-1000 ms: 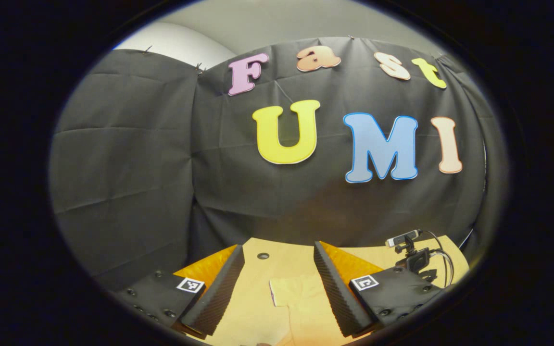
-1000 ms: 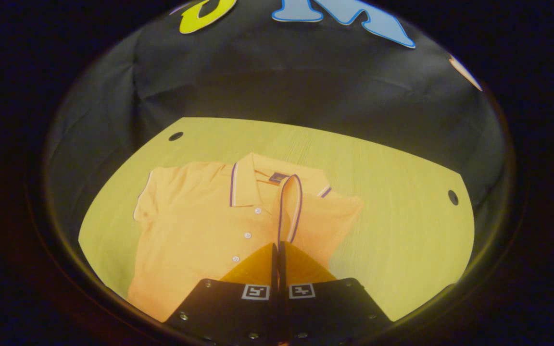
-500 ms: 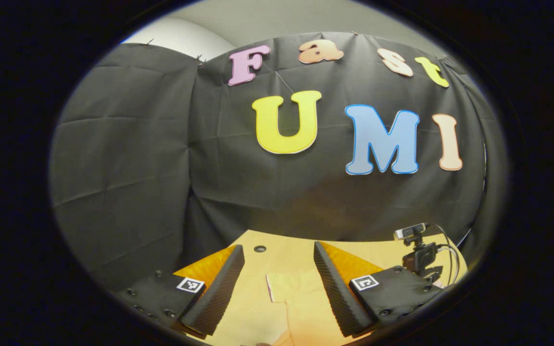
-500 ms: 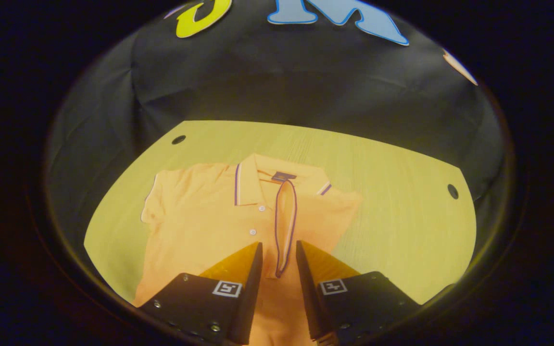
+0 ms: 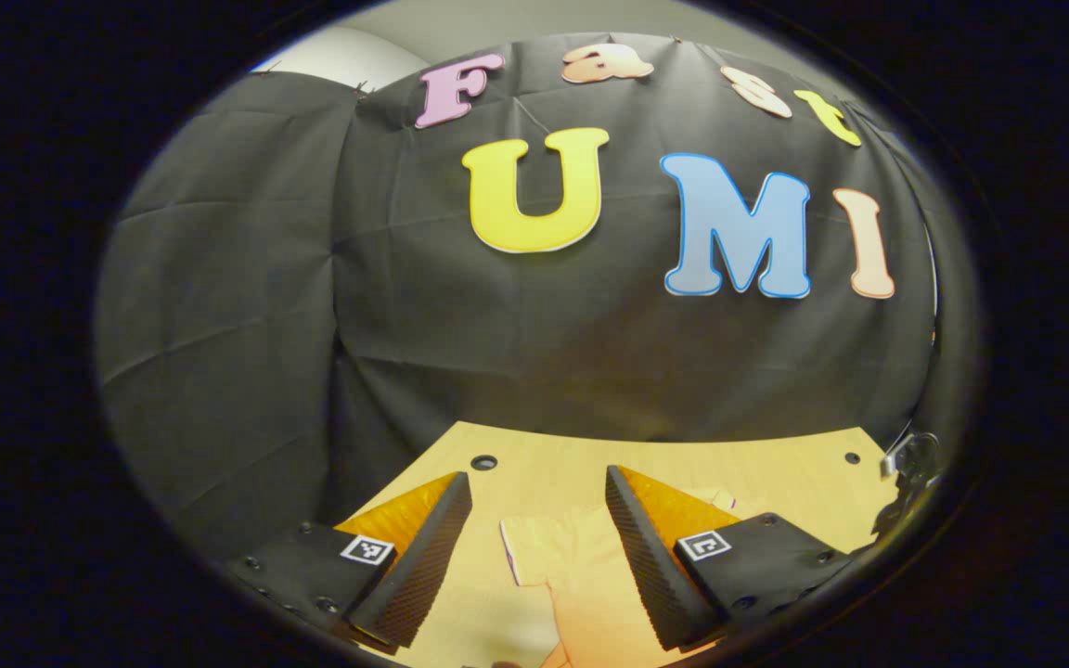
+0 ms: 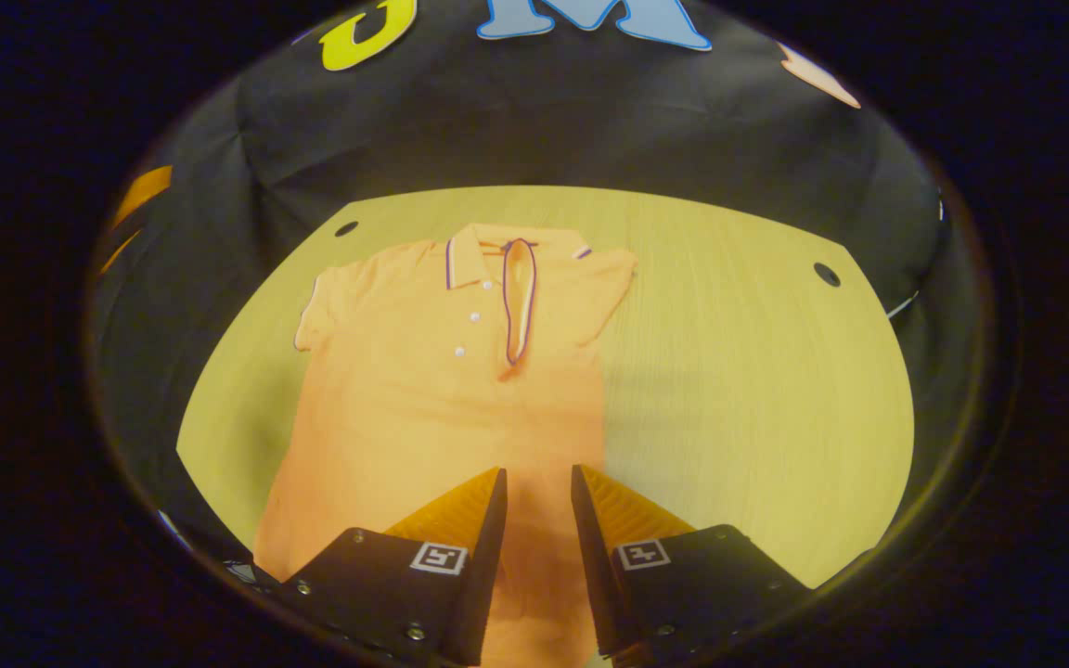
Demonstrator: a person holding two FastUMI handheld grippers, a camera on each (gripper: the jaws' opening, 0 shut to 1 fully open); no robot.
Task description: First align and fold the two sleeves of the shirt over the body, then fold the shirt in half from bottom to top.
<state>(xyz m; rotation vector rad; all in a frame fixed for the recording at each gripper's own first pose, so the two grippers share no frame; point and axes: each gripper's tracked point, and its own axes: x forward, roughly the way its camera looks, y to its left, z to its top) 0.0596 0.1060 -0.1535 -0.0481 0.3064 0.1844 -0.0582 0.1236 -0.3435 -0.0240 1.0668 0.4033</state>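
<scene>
Looking along my right gripper (image 6: 537,482), I see the orange polo shirt (image 6: 423,399) lying flat on the light wooden table (image 6: 757,371), with its collar (image 6: 470,260) toward the black booth wall and its hem near me. My right gripper has its two fingers parted with a clear gap between them, and they hold nothing; they hang above the lower part of the shirt body, and I cannot tell whether they touch the cloth. One sleeve (image 6: 516,306) is folded over the chest, so its striped cuff lies as a narrow loop just beside the button placket. The other sleeve (image 6: 321,306) is spread out to the side, flat on the table. In the left gripper view, my left gripper (image 5: 537,492) is also open, more widely, and it grips nothing. Between its fingers I see the unfolded sleeve (image 5: 544,547) of the shirt lying on the table (image 5: 534,468). A round hole (image 5: 483,461) in the table top shows near the far edge, beside the left finger.
</scene>
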